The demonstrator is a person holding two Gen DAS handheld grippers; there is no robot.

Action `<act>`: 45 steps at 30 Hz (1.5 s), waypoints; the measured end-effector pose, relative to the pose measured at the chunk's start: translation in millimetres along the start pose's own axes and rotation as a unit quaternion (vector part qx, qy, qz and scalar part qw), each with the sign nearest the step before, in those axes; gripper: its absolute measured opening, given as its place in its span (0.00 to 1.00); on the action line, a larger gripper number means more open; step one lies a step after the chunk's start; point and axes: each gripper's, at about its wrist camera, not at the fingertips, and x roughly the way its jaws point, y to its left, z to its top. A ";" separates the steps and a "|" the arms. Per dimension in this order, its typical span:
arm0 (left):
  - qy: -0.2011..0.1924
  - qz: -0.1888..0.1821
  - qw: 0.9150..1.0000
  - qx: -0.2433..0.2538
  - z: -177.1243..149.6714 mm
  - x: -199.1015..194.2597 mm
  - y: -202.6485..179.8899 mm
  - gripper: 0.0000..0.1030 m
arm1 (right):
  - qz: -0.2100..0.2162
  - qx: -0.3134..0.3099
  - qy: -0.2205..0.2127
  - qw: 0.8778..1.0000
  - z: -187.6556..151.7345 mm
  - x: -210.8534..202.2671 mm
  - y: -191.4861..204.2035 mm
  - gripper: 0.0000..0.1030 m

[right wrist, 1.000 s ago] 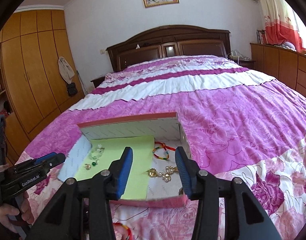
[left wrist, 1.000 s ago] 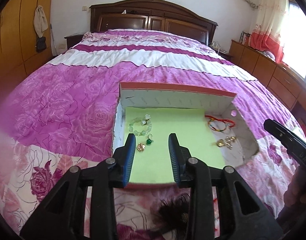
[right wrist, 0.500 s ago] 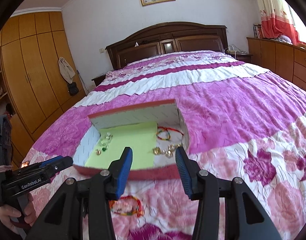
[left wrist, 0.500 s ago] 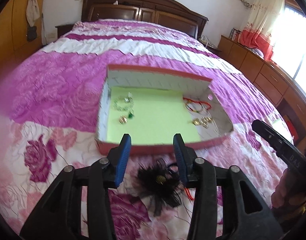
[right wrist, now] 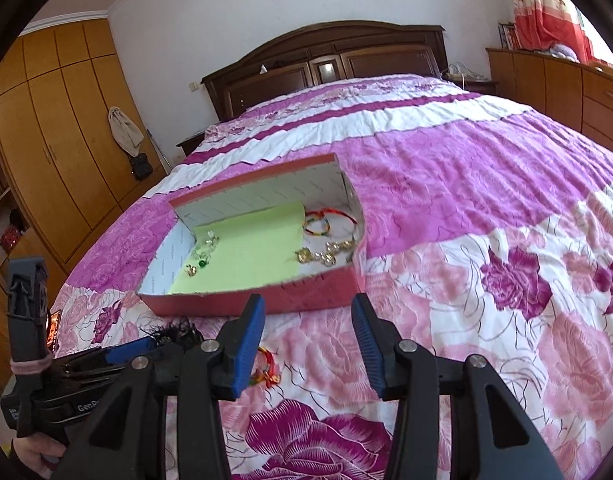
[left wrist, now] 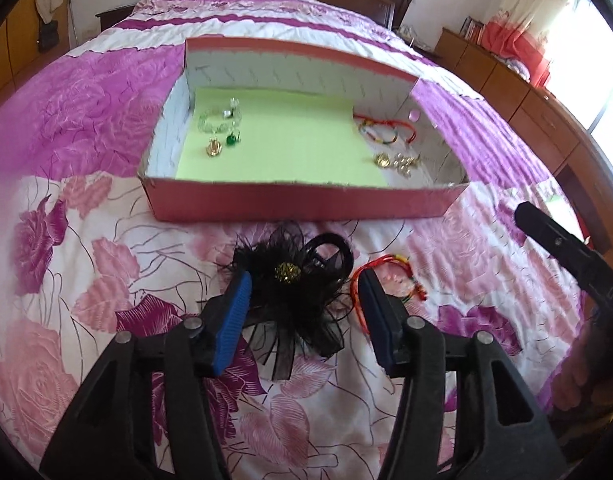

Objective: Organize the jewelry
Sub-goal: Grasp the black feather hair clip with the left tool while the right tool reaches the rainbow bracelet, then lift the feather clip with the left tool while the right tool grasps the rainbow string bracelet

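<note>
A: Black feathers sit right between the left gripper [left wrist: 304, 312] fingers now. A second ago those fingers hung over the box's green lining; since then they have pulled back to the near side and tipped down over the feather hair clip [left wrist: 294, 284].

B: Gripping it?

A: No. The jaws are opening, the clip lies between them, and the pads do not press on it. I judge this the set-up for a pick.

B: And the right gripper [right wrist: 308, 340]?

A: Parted, as wide as before, nothing between its fingers, only quilt.

B: What else is loose on the bed [left wrist: 86, 280]?

A: One red string bracelet [left wrist: 390, 280], at three o'clock of the clip, just beside it.

B: The red box [left wrist: 298, 202]?

A: At twelve o'clock of the clip. Inside, at nine o'clock, a clear bead bracelet [left wrist: 218, 118] with a gold piece [left wrist: 214, 148] and a green earring [left wrist: 232, 138]; at three o'clock, a second red bracelet [left wrist: 382, 130] and gold earrings [left wrist: 398, 160].
</note>
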 end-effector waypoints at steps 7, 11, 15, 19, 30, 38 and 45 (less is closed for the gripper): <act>0.007 0.015 1.000 -0.014 -1.8 17.5 7.4 0.46 | 0.003 0.018 0.021 1.000 -13.9 4.8 -9.5 0.47; 0.011 0.007 1.000 -0.021 -1.1 25.0 10.1 0.46 | 0.000 0.023 0.035 0.999 -23.2 8.5 -12.7 0.47; 0.002 -0.001 1.000 -0.027 -0.5 25.4 13.0 0.46 | -0.002 0.031 0.045 0.999 -29.5 10.8 -16.2 0.47; -0.008 -0.007 0.999 -0.032 -0.1 21.8 15.4 0.43 | -0.004 0.034 0.047 0.998 -32.1 10.5 -17.7 0.47; -0.029 -0.024 0.999 -0.037 0.3 -3.0 31.4 0.02 | -0.008 0.032 0.052 0.998 -32.7 10.9 -17.0 0.47; -0.059 -0.020 0.998 -0.033 4.3 -22.2 37.1 0.02 | -0.005 0.013 0.054 0.998 -30.6 14.1 -8.8 0.47; -0.061 -0.025 0.997 -0.039 2.0 -21.1 42.0 0.02 | 0.027 -0.010 0.077 0.997 -25.8 31.1 5.9 0.41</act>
